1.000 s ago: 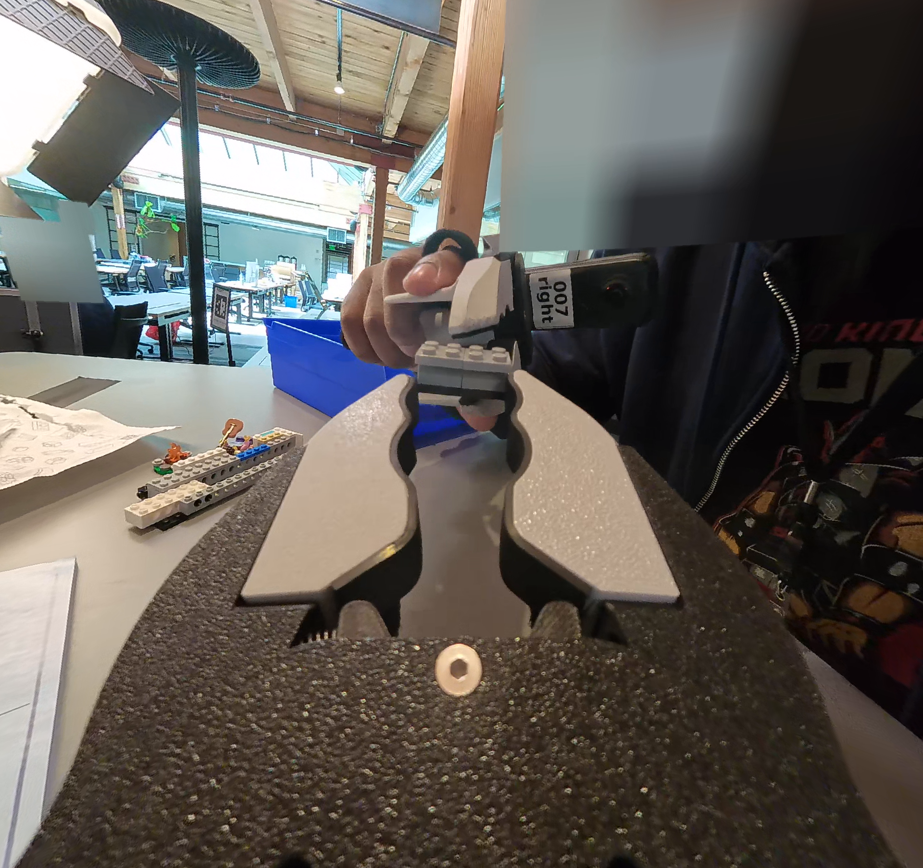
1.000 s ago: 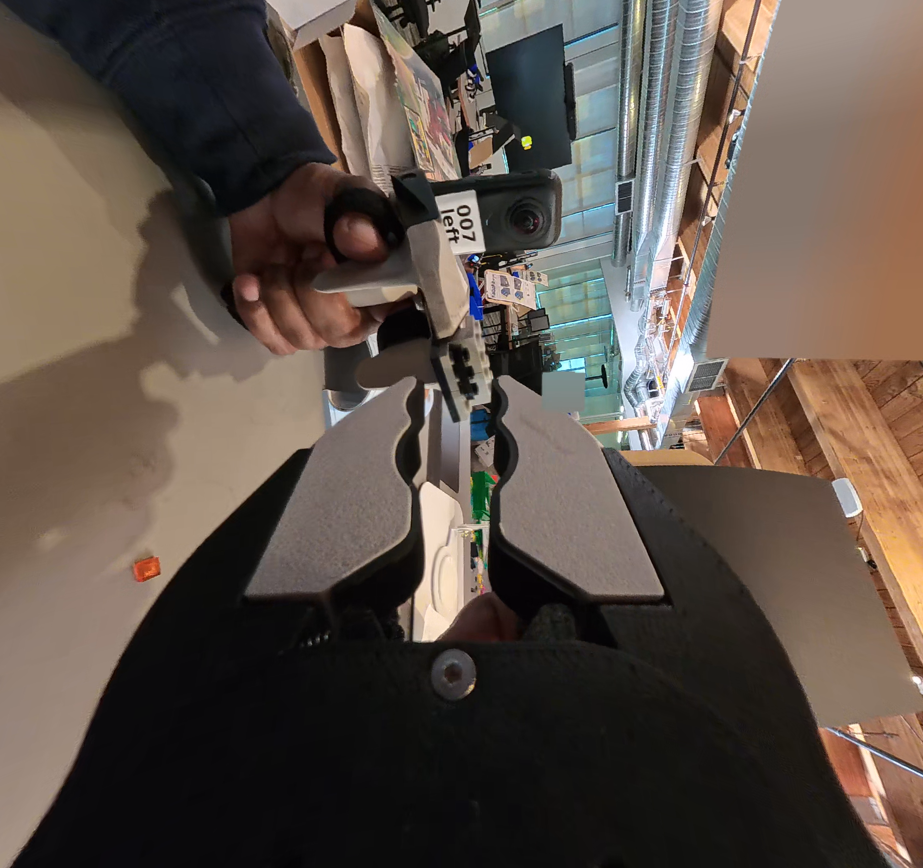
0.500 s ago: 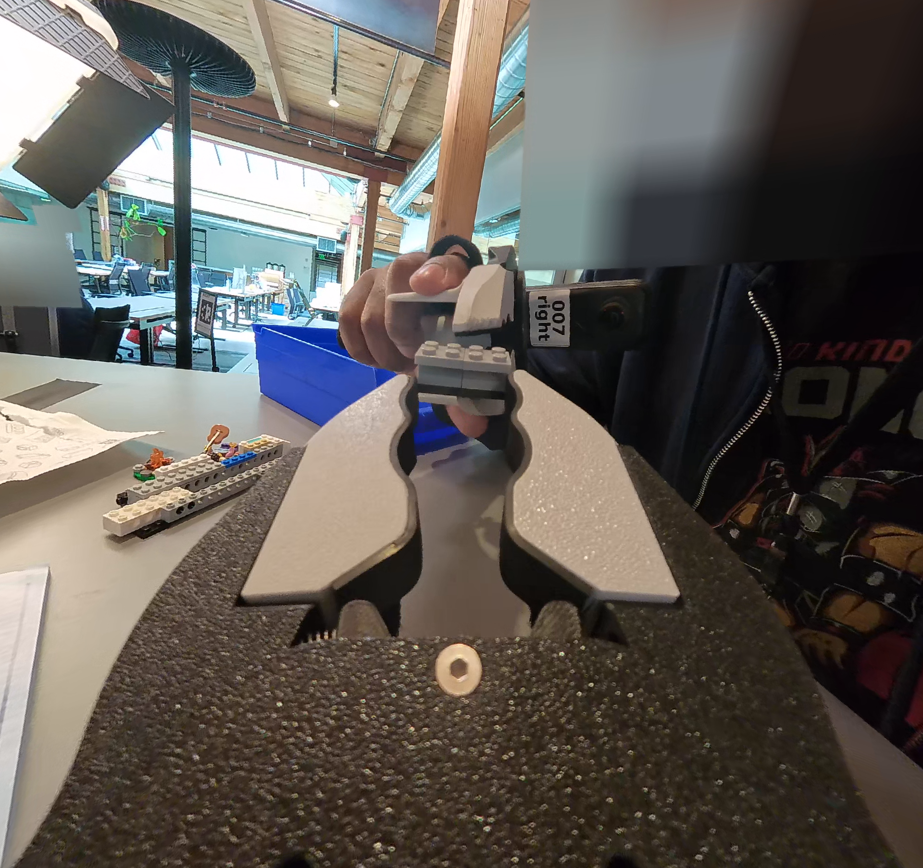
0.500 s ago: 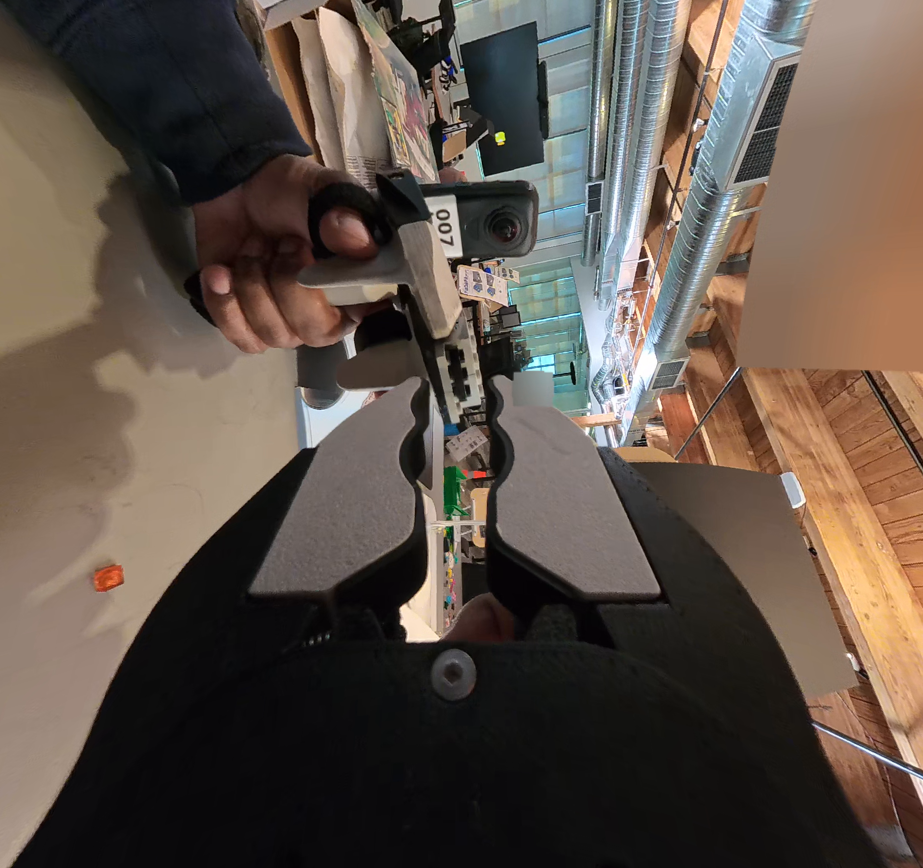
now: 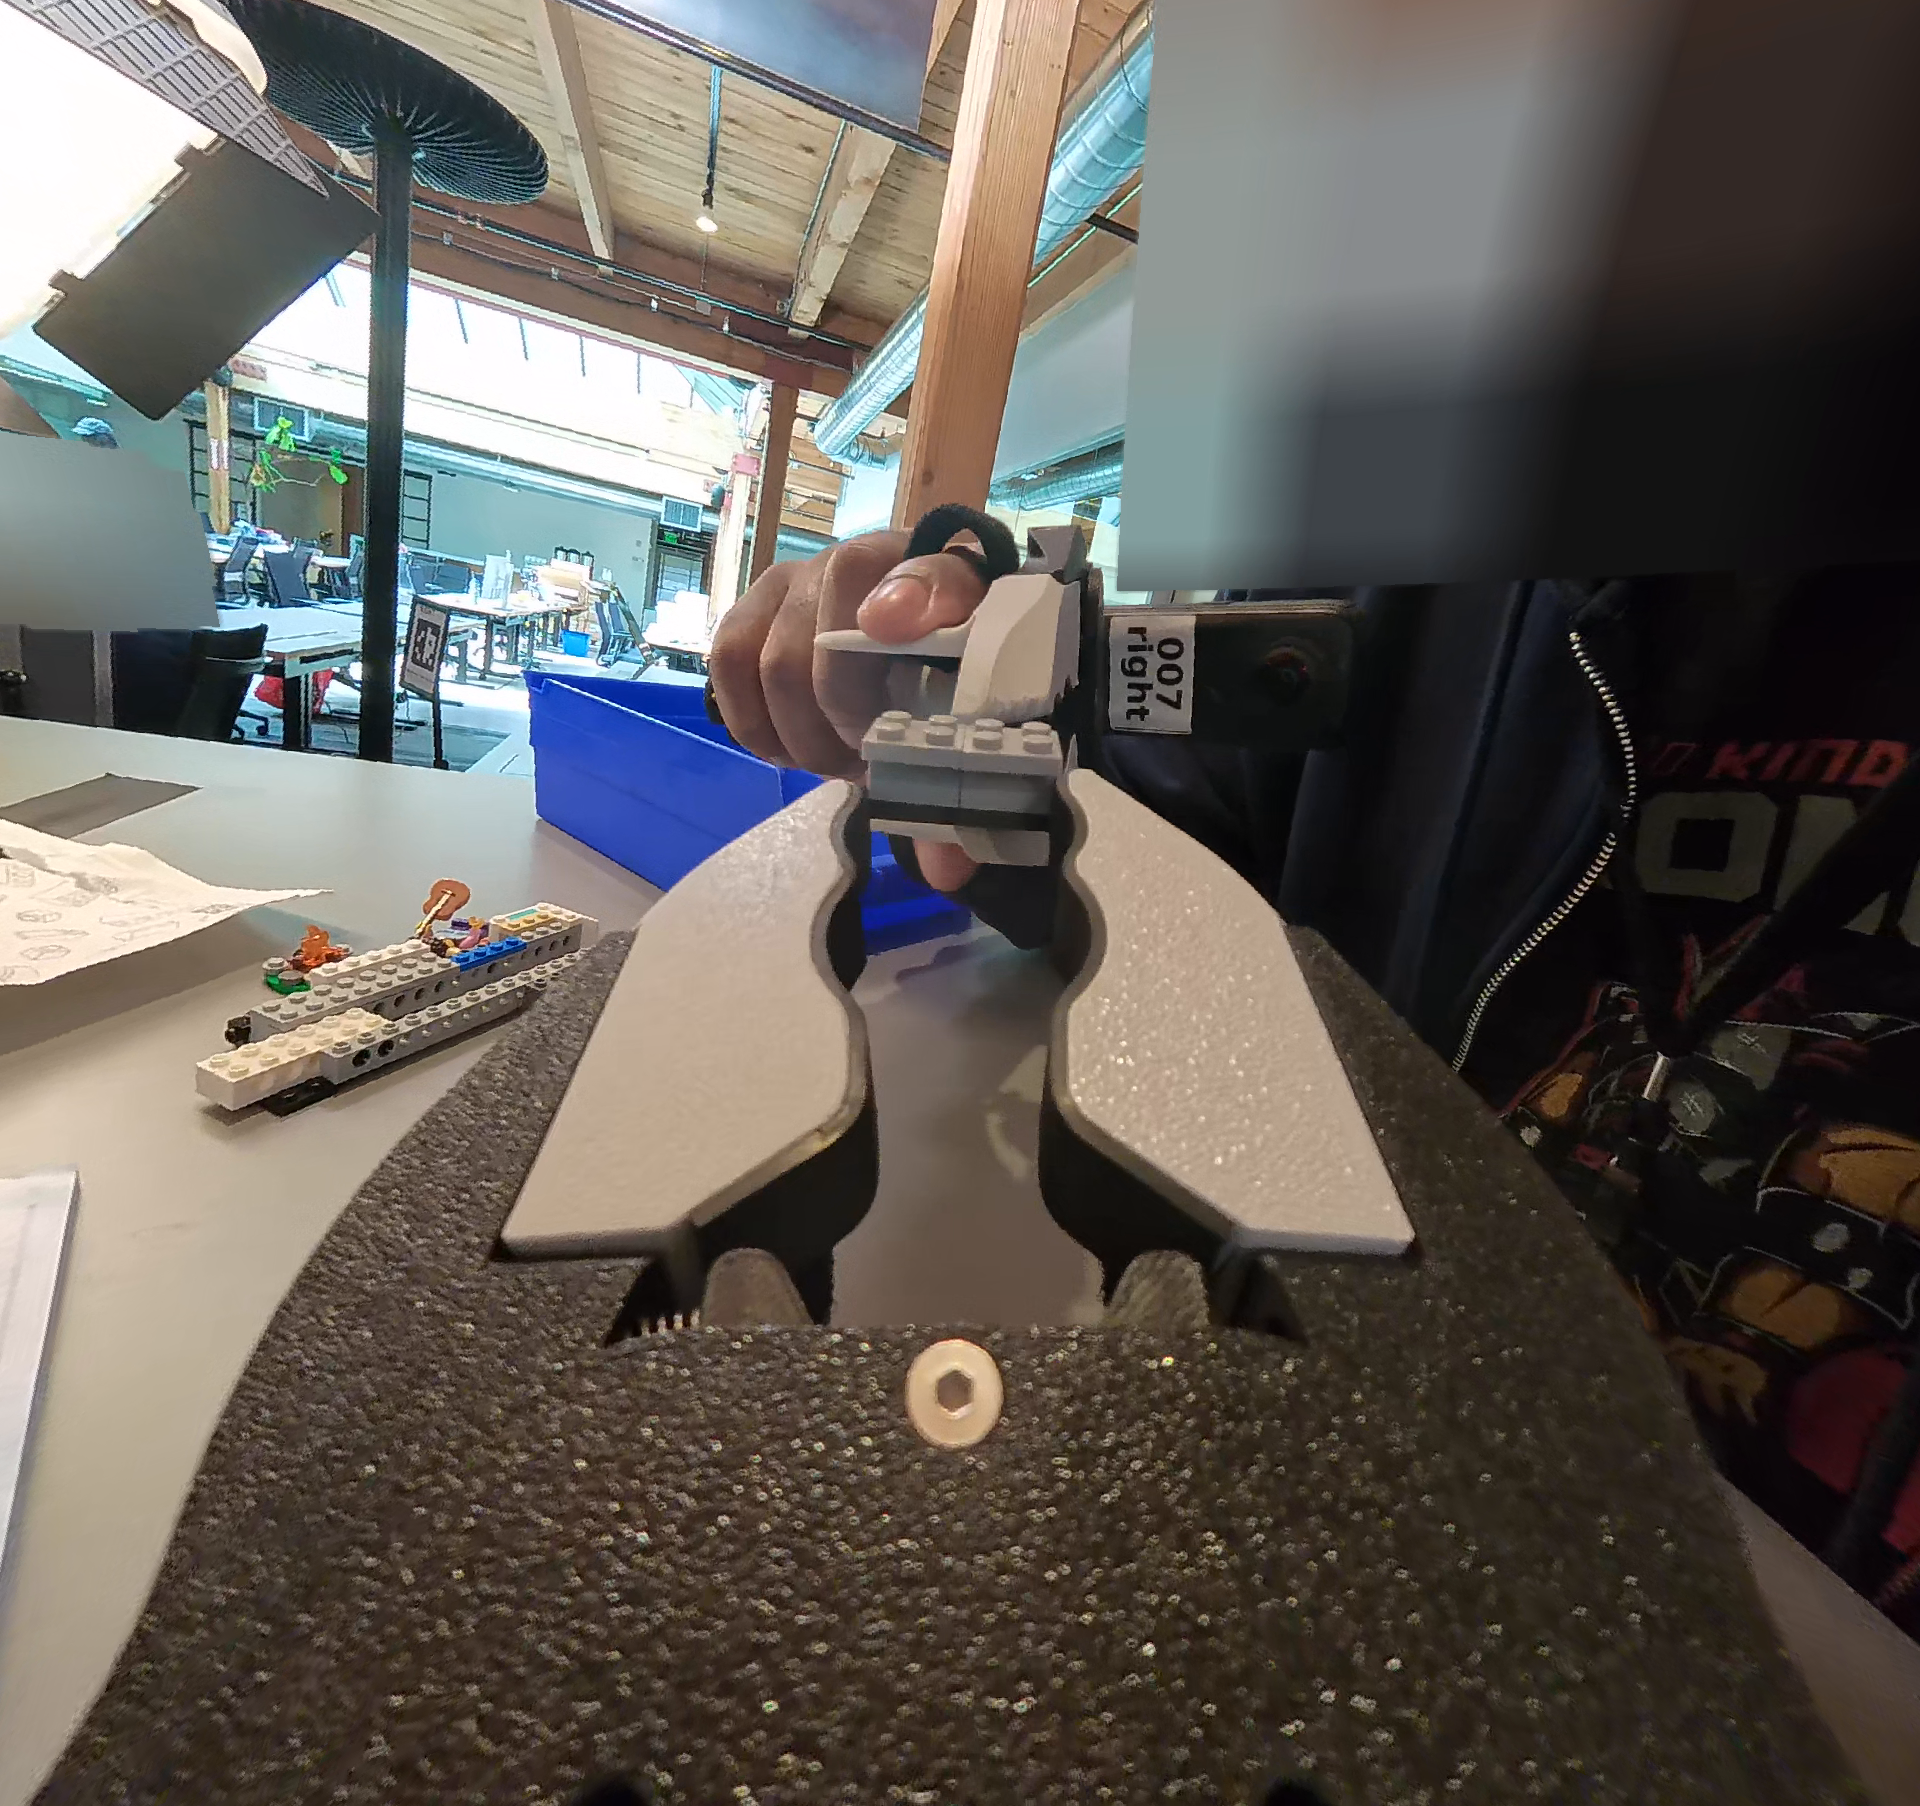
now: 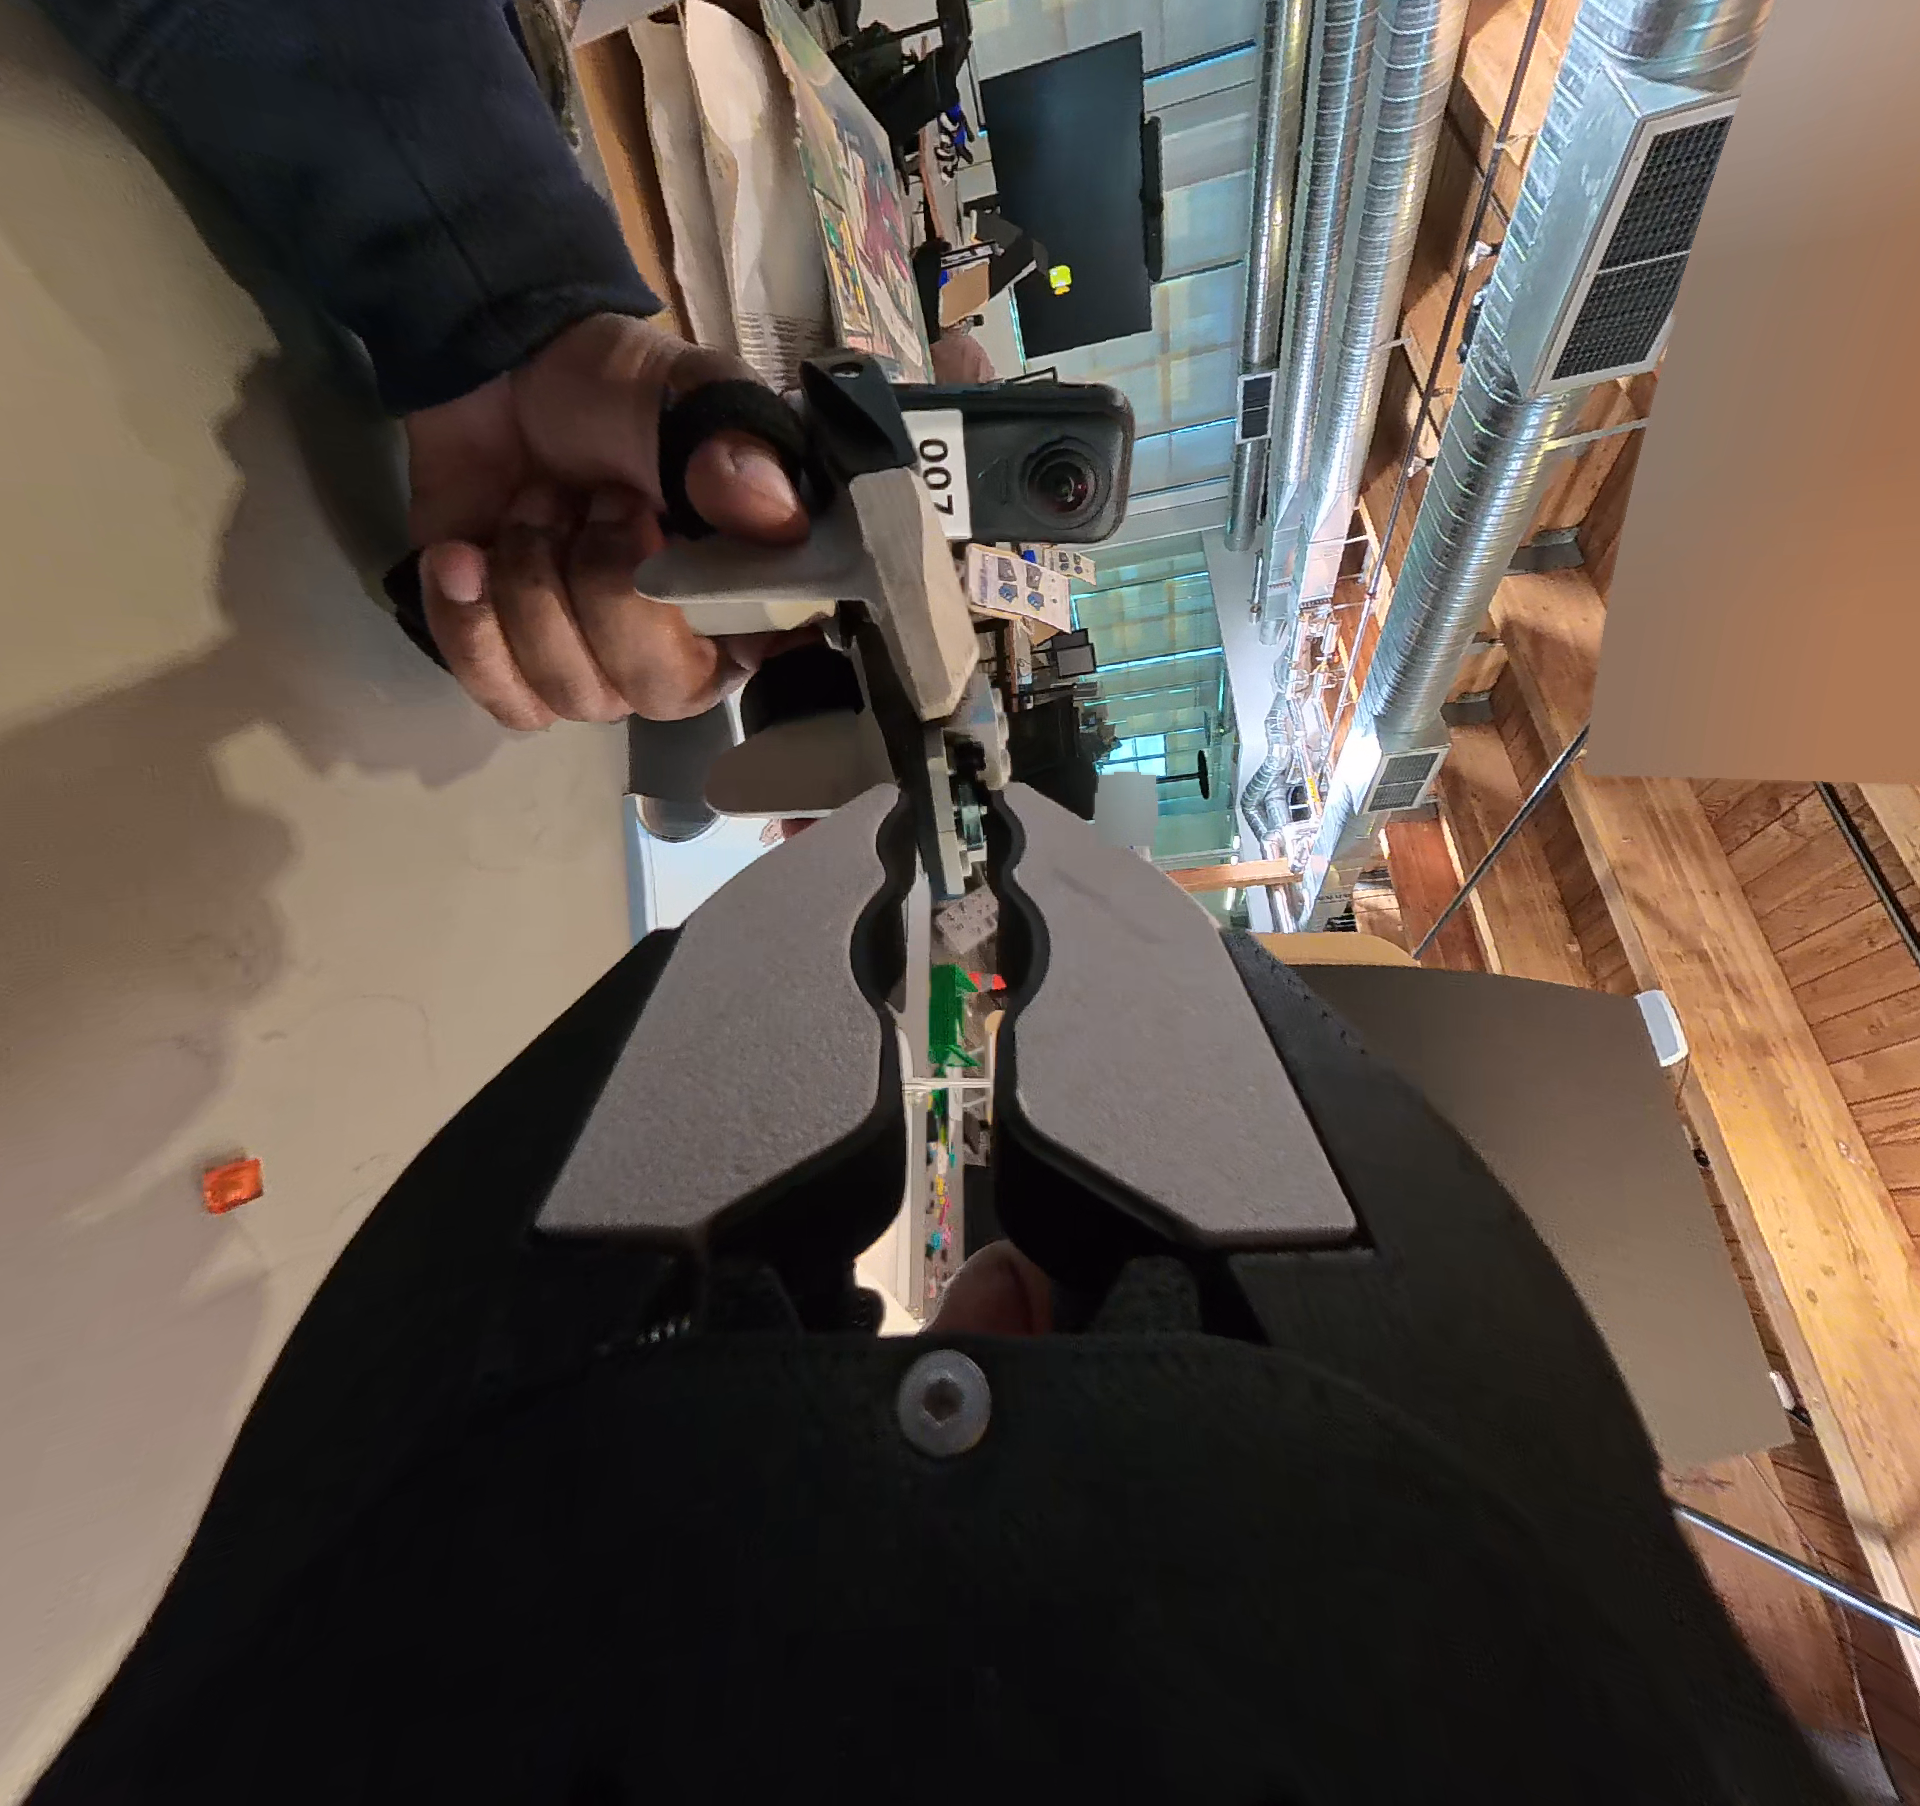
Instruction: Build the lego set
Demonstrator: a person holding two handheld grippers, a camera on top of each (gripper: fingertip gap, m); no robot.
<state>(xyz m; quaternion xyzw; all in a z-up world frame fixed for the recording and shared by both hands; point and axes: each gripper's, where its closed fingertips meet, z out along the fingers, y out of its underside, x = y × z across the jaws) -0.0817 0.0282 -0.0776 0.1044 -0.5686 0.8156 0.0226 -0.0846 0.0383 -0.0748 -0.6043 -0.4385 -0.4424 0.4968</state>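
Gripped between the pebbled grey pads of the left gripper (image 5: 961, 800): a small stack (image 5: 961, 782) of studded grey plastic bricks with a thin black layer, raised above the smooth table (image 5: 125, 1122). Clamped on the same stack edge-on, narrow, by the right gripper (image 6: 951, 821). Left on the table beyond: a long white brick build (image 5: 390, 1003), creased paper (image 5: 94, 899), then a glossy blue bin (image 5: 644, 769).

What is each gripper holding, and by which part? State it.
Both grip one small grey brick stack. The left gripper clamps its two ends; the right gripper pinches its flat faces.
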